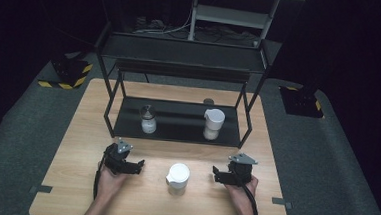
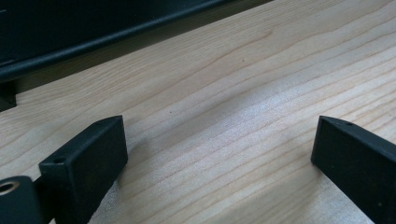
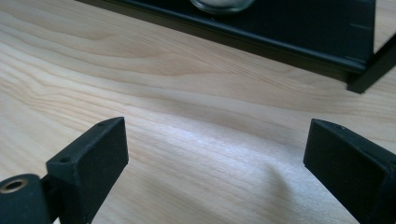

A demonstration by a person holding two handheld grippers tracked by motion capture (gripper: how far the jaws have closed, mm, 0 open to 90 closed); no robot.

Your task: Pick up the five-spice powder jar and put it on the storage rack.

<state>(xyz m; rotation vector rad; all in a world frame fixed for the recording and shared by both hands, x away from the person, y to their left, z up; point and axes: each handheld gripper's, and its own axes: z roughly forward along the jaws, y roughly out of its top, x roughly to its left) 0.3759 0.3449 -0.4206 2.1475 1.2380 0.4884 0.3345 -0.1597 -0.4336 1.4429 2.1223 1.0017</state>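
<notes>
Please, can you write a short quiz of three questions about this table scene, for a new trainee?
1. True or false: the left claw holds the white-lidded jar.
2. How many jars stand on the rack's lower shelf?
3. The jar on the table is: A) left of both claws, B) between the claws, C) on the rack.

Key: 1 false, both the left claw and the right claw are open and hold nothing; 2 two; 3 B.

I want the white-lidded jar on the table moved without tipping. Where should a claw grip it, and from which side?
Probably grip the white-lidded jar around its body just under the lid, coming in level from the side. It stands upright between both open claws; the right claw already faces it. The wide lid overhangs, so a top grip looks poor.
</notes>
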